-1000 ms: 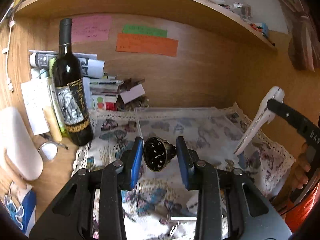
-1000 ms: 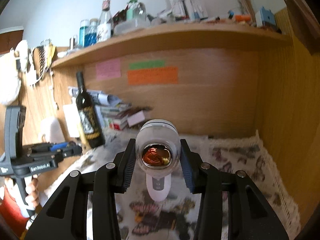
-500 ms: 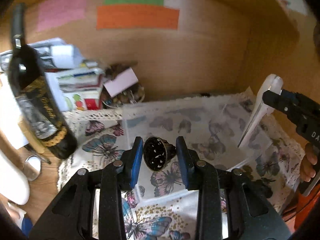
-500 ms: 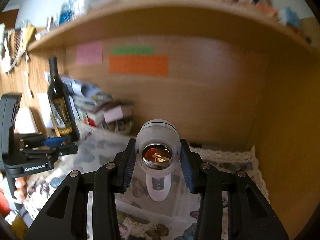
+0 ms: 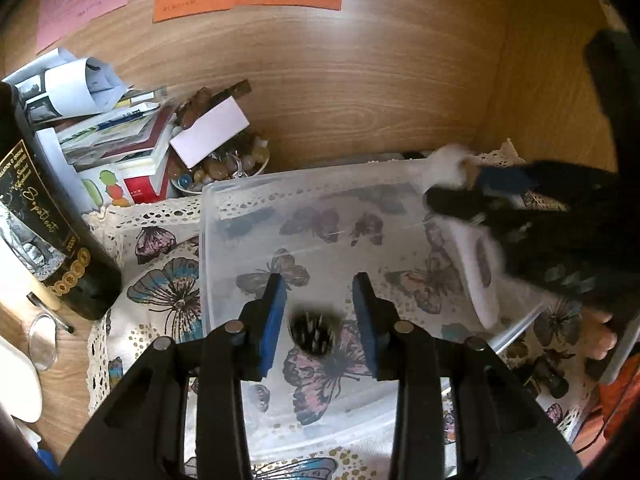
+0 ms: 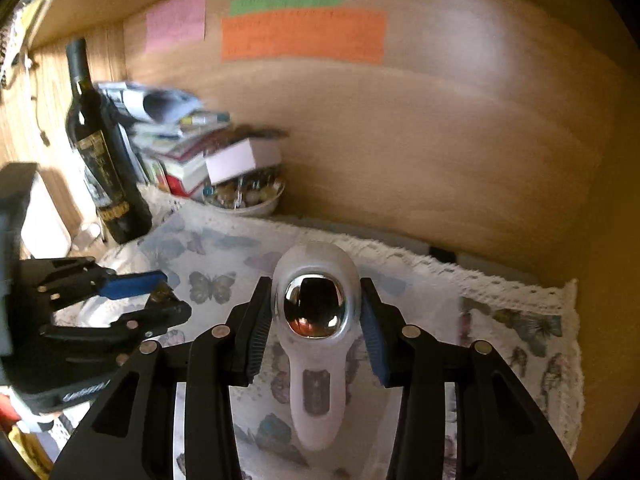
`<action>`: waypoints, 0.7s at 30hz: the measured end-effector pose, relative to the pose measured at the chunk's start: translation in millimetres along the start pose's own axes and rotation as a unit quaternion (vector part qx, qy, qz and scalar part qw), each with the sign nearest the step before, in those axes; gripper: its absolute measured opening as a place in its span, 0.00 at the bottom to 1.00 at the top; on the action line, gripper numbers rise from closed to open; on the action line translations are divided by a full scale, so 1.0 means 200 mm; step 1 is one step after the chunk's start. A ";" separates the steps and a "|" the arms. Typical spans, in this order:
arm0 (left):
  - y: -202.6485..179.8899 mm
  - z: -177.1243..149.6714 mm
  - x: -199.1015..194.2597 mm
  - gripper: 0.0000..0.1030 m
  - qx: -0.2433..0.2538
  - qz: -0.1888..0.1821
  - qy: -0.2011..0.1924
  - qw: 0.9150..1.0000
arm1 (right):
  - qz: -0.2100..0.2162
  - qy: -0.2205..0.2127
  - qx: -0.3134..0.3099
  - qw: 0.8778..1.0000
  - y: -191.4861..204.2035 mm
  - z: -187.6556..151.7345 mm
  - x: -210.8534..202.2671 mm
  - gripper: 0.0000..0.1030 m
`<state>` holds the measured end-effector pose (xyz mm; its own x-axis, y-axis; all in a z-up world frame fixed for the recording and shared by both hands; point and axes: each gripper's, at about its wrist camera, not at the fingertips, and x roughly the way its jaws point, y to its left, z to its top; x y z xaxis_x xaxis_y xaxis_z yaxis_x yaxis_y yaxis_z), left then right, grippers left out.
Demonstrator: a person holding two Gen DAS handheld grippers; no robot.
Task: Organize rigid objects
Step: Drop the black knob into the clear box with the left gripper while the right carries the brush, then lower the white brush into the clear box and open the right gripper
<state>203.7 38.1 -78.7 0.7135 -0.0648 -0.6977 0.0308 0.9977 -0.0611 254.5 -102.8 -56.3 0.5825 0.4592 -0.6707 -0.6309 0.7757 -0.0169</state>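
A clear plastic bin sits on the butterfly cloth. My left gripper is open over the bin. A small dark metal bell-shaped piece shows blurred below the pads, free of them, inside the bin. My right gripper is shut on a white handheld device with a shiny metal head. It holds the device over the bin's right side, as the left wrist view shows. The left gripper appears in the right wrist view.
A dark wine bottle stands left of the bin. Stacked books and papers and a bowl of stones lie behind it. The wooden back wall carries coloured notes. The right wooden wall is close.
Both grippers moved forward and down over the bin. My left gripper let go of the dark bell piece, which now drops blurred into the bin. The right keeps the white device.
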 end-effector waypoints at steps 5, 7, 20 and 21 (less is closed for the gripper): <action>0.01 0.00 -0.04 0.45 -0.006 -0.001 -0.010 1.000 | -0.005 0.027 -0.001 1.000 0.02 -0.03 0.10 0.38; 0.02 0.00 -0.06 0.47 -0.011 -0.003 -0.015 1.000 | -0.006 0.029 -0.001 1.000 0.03 -0.03 0.10 0.38; 0.01 0.01 -0.31 0.59 -0.018 0.009 -0.081 0.997 | -0.019 -0.068 -0.007 0.997 0.10 -0.06 -0.29 0.60; 0.00 0.01 -0.33 0.63 -0.017 0.009 -0.087 0.996 | -0.023 -0.082 -0.009 0.996 0.11 -0.07 -0.36 0.64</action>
<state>158.1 43.4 -30.8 0.8242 -0.0394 -0.5649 -0.0047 0.9971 -0.0764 192.8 -125.0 -18.7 0.6864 0.4889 -0.5384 -0.6100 0.7901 -0.0601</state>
